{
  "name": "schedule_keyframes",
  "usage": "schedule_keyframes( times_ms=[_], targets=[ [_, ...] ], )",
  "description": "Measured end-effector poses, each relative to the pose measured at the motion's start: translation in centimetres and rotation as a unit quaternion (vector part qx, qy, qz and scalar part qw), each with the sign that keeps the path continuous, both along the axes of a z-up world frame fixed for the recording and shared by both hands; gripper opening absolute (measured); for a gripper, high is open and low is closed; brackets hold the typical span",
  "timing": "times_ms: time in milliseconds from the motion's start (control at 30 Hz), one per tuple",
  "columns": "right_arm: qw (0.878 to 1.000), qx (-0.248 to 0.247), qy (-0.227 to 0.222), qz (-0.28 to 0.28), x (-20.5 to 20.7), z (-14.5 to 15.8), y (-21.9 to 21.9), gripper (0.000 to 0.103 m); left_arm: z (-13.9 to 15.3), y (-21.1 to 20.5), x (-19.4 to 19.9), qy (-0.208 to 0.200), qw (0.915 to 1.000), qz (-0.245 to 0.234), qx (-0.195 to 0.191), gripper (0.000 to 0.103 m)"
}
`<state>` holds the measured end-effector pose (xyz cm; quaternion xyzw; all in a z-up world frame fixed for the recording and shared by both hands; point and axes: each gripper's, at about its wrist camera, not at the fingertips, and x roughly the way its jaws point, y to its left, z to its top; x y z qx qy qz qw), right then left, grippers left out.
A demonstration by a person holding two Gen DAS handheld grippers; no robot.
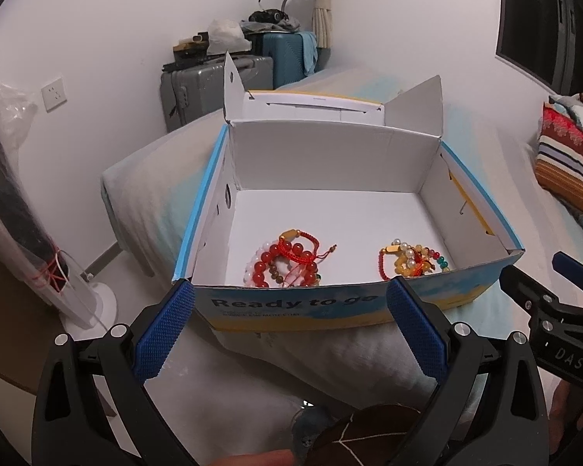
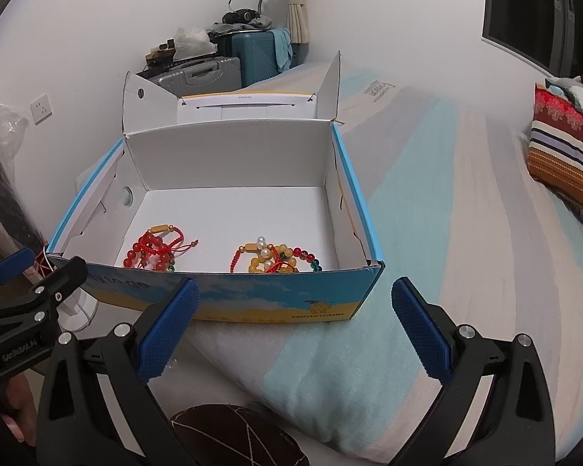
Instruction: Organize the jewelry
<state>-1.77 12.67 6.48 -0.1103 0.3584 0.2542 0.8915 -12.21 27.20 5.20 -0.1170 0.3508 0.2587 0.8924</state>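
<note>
Ahead of my left hand-held gripper (image 1: 289, 291), spread wide and holding nothing, the near wall of the box (image 1: 330, 303) cuts off the lower beads of the red bracelets (image 1: 287, 262) and the yellow bracelets (image 1: 412, 260) lying inside. I read "Ready to go" on that wall; the smaller line beneath is illegible. My right hand-held gripper (image 2: 293, 291), also wide and empty, faces the box corner printed "PROTECT", its ending unclear. The box sits on the bed (image 2: 427, 213).
</note>
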Motion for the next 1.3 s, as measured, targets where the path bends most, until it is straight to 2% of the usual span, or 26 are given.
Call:
schedule_keyframes(
  times_ms=[1100, 1300],
  targets=[
    [1.000, -0.002, 0.004, -0.002, 0.28, -0.26, -0.46, 0.095, 0.04, -0.67, 0.23, 0.002, 1.0000, -0.001, 0.003, 0.097],
    [1.000, -0.002, 0.004, -0.001, 0.23, -0.28, -0.41, 0.095, -0.08, -0.72, 0.28, 0.001, 0.9999, -0.007, -0.010, 0.097]
  ],
)
